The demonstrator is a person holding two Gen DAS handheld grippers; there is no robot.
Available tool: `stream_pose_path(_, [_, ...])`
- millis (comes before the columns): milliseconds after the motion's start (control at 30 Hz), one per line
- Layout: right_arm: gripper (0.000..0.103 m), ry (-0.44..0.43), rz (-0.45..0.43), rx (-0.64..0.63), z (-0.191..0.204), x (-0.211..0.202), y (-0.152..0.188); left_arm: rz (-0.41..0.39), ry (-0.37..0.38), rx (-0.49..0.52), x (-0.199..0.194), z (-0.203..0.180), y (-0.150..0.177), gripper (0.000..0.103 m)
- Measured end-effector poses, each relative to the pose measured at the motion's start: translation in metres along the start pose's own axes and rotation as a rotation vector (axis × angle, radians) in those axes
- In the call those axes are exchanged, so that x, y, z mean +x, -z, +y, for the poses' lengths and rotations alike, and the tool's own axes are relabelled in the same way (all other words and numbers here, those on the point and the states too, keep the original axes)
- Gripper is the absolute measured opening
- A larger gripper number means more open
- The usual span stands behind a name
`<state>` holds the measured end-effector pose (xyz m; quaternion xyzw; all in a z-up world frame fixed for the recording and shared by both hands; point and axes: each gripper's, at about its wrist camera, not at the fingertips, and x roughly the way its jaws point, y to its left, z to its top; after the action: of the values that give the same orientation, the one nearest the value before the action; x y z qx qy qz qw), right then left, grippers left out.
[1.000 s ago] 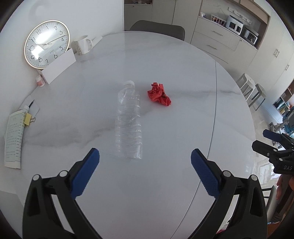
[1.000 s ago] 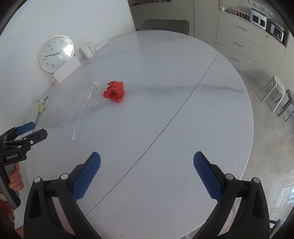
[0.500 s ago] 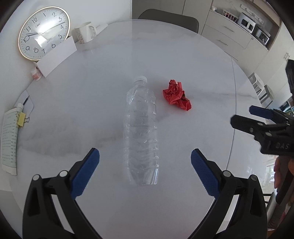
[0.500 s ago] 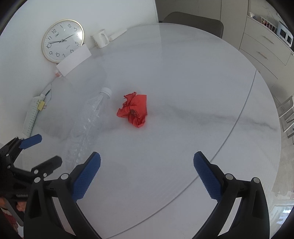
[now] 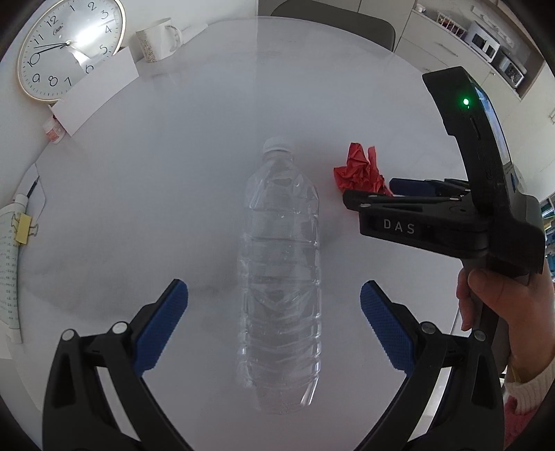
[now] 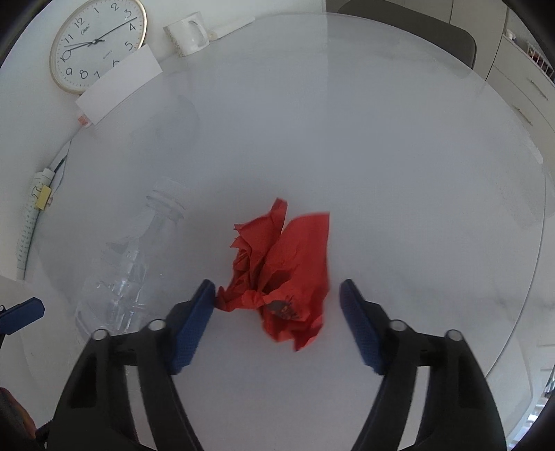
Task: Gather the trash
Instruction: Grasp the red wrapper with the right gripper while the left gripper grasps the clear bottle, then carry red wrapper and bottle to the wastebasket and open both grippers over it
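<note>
Closing my right gripper [image 6: 275, 312] around the crumpled red paper wad [image 6: 282, 274] on the round white marble table [image 6: 399, 173], I should centre it; left gripper [image 5: 274, 326], spread, straddles the clear plastic bottle [image 5: 281, 277].

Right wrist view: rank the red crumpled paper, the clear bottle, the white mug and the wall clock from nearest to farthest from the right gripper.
1. Red crumpled paper: between the closing jaws of the right gripper.
2. Clear bottle: lying to the left.
3. White mug and wall clock: far edge, upper left; too close to call.
</note>
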<state>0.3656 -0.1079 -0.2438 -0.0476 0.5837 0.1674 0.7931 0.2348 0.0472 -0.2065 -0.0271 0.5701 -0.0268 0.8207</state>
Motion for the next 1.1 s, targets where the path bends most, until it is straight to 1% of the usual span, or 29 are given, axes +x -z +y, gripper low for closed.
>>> stream_pose_path(33, [0.049, -0.003, 0.005, -0.004, -0.002, 0.001, 0.0, 0.003, 0.001, -0.001, 0.003, 0.0, -0.002, 0.095])
stream_pose_path(67, [0.047, -0.012, 0.003, -0.007, -0.003, 0.0, 0.0, 0.006, 0.002, -0.002, 0.005, -0.001, -0.004, 0.095])
stream_pose_path(100, [0.043, -0.014, -0.003, -0.012, -0.005, -0.002, 0.001, 0.011, 0.004, -0.001, 0.008, -0.002, -0.006, 0.095])
stream_pose_path(167, [0.043, -0.01, -0.011, -0.018, -0.01, -0.009, 0.004, 0.021, 0.006, 0.0, 0.014, -0.003, -0.009, 0.095])
stream_pose_path(267, [0.043, -0.021, -0.029, 0.011, -0.023, -0.024, 0.01, 0.045, -0.002, -0.011, 0.025, -0.005, -0.015, 0.095])
stream_pose_path(367, [0.043, -0.031, -0.045, 0.04, -0.037, -0.042, 0.02, 0.086, -0.02, -0.031, 0.039, -0.004, -0.02, 0.095])
stream_pose_path(400, [0.044, -0.032, -0.047, 0.047, -0.041, -0.047, 0.024, 0.094, -0.022, -0.039, 0.041, -0.003, -0.02, 0.091])
stream_pose_path(433, [0.045, -0.037, -0.05, 0.056, -0.044, -0.052, 0.028, 0.103, -0.024, -0.044, 0.044, -0.003, -0.021, 0.08])
stream_pose_path(467, [0.045, -0.041, -0.054, 0.064, -0.047, -0.057, 0.032, 0.116, -0.024, -0.049, 0.047, -0.002, -0.022, 0.074])
stream_pose_path(500, [0.045, -0.041, -0.057, 0.067, -0.048, -0.061, 0.035, 0.135, -0.019, -0.051, 0.05, -0.003, -0.021, 0.062])
stream_pose_path(667, [0.046, -0.058, -0.062, 0.081, -0.051, -0.074, 0.047, 0.124, -0.021, -0.028, 0.048, -0.01, -0.023, 0.061])
stream_pose_path(800, [0.046, -0.076, -0.08, 0.099, -0.054, -0.094, 0.059, 0.084, -0.03, 0.004, 0.026, -0.022, -0.017, 0.06])
stream_pose_path(900, [0.046, -0.08, -0.106, 0.123, -0.061, -0.123, 0.079, 0.04, -0.003, 0.055, -0.006, -0.039, -0.006, 0.06])
stream_pose_path(1000, [0.046, -0.044, -0.133, 0.149, -0.07, -0.157, 0.112, -0.01, 0.042, 0.125, -0.043, -0.069, 0.014, 0.06])
stream_pose_path(1067, [0.046, -0.016, -0.145, 0.181, -0.079, -0.18, 0.14, -0.038, 0.079, 0.171, -0.065, -0.09, 0.03, 0.061])
stream_pose_path(1100, [0.046, 0.001, -0.152, 0.202, -0.084, -0.191, 0.157, -0.044, 0.109, 0.198, -0.076, -0.104, 0.039, 0.061])
